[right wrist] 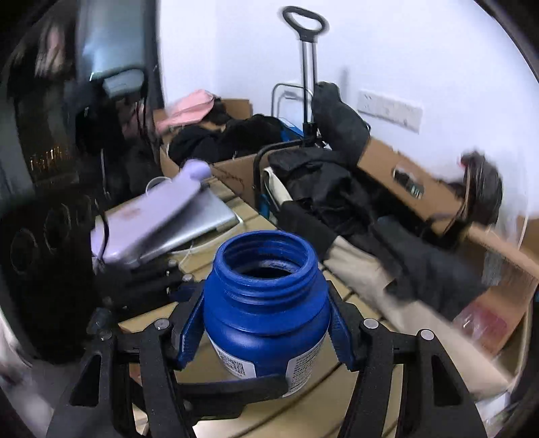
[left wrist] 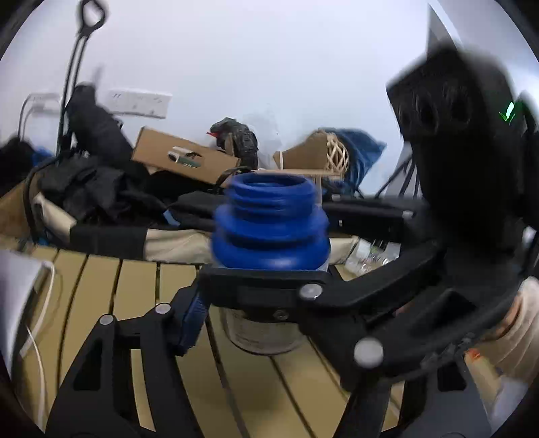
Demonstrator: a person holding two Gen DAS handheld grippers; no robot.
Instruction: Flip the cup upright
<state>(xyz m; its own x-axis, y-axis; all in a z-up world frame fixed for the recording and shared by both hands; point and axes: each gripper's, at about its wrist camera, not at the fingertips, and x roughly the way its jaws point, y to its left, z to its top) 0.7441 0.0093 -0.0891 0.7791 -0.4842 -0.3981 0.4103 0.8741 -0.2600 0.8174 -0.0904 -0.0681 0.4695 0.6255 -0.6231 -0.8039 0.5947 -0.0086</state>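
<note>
The cup is a blue wide-mouthed bottle with a threaded neck and a white label [right wrist: 266, 303]. It stands upright, mouth up, over the slatted tan table [right wrist: 353, 390]. My right gripper [right wrist: 266, 333] is shut on its body, a blue finger pad [right wrist: 192, 330] on each side. In the left wrist view the bottle [left wrist: 269, 229] stands ahead, with the right gripper's black frame crossing in front of it. My left gripper [left wrist: 235, 320] sits just before the bottle; one blue pad [left wrist: 193, 320] shows at the left, the other is hidden, so its state is unclear.
A lilac device on a silver laptop [right wrist: 188, 215] lies at the table's left. Behind the table are a cart with black clothes [right wrist: 323, 188], cardboard boxes [right wrist: 421, 188] and a trolley handle [right wrist: 305, 20]. The white wall carries a socket strip [left wrist: 138, 102].
</note>
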